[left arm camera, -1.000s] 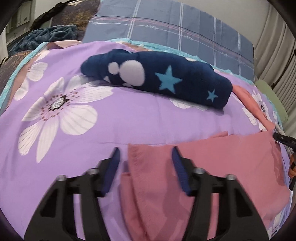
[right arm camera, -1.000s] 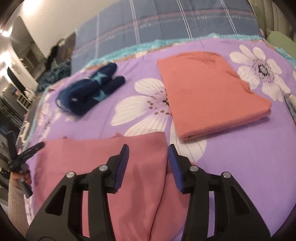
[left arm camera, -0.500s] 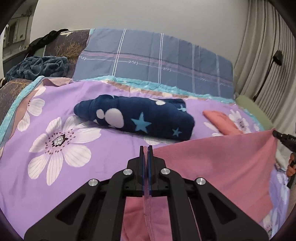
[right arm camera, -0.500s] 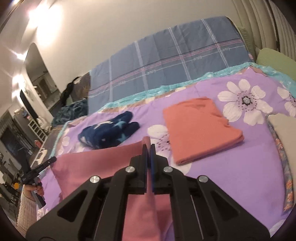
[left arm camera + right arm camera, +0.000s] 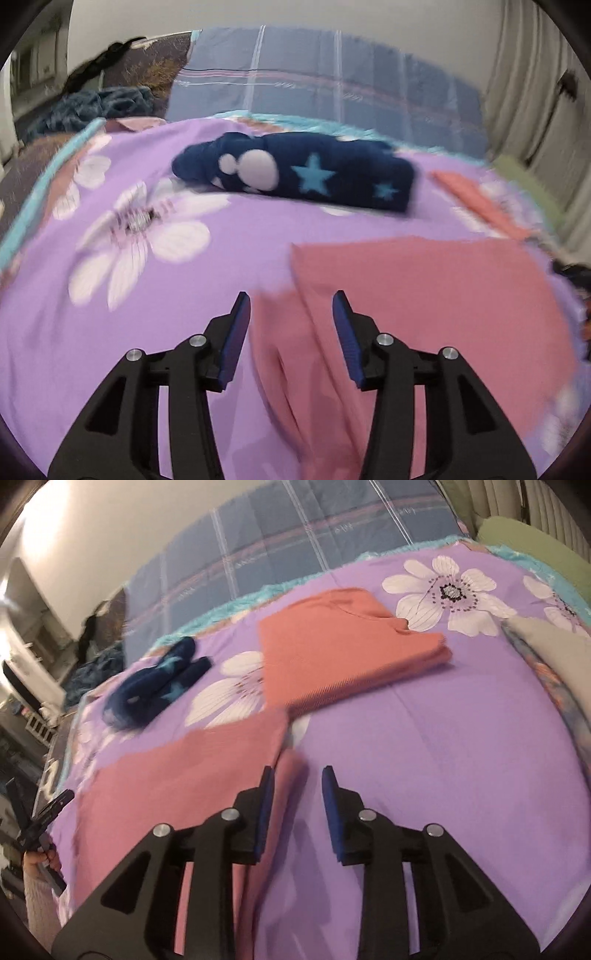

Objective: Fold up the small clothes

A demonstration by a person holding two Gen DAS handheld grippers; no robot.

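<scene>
Both grippers [image 5: 291, 325] [image 5: 297, 805] reopened, cloth [image 5: 424, 302] released.

Bed covered by a purple bedspread [image 5: 443, 731] with big white flowers and a turquoise edge. Behind it, a blue plaid quilt [image 5: 332, 88] against a plain pale wall [image 5: 110, 524]. Beige pleated curtains [image 5: 535, 92] at the right side, a green cushion [image 5: 524, 539] below them. Warm lamp glare on the wall; blurred shelves [image 5: 33, 716] far left.

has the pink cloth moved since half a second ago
Yes. The pink cloth hung lifted in front of the navy star garment; now it lies flat on the purple bedspread, nearer than that garment.
</scene>
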